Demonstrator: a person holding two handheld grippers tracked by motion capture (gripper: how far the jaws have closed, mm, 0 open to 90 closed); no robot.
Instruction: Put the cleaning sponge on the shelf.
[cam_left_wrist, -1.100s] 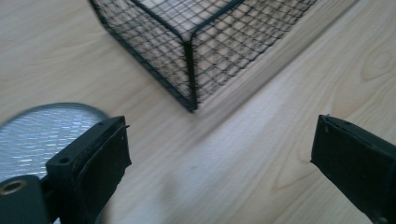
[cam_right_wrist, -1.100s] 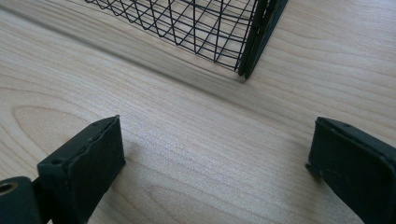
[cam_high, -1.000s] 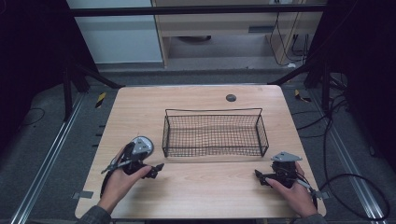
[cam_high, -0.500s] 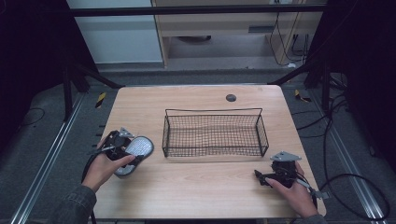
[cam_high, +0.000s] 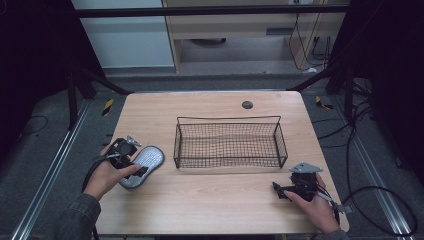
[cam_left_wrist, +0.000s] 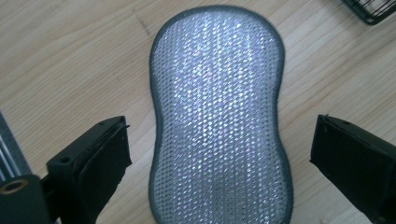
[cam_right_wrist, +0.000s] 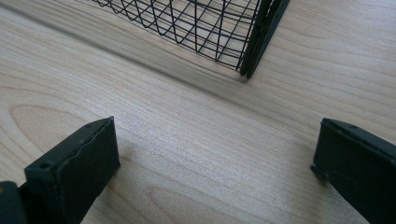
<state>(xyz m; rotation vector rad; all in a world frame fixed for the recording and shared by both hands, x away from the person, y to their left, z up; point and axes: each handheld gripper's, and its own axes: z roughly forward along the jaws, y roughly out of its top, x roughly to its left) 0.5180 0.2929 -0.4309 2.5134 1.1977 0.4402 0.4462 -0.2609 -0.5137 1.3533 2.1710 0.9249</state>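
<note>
High view: wire basket (cam_high: 227, 142) mid-worktop (cam_high: 210, 200), nothing inside. Silver scrubbing pad (cam_high: 143, 165) flat just left of it, between wide-open left tool (cam_left_wrist: 219, 154) jaws, untouched. Right tool (cam_right_wrist: 215, 163) open, empty-handed.

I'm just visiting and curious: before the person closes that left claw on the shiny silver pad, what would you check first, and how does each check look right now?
1. Left claw open wide enough for the scrubbing pad: ok, one jaw stands on each side with wood showing between.
2. Pad lying flat on the table: ok.
3. Pad lined up midway between the jaws: ok, roughly centred.
4. Wire basket empty and free to take the pad: ok.
5. Right claw out of the way: ok, open over bare wood near the basket's corner.
6. Jaws low enough to catch the thin pad: cannot tell.
</note>
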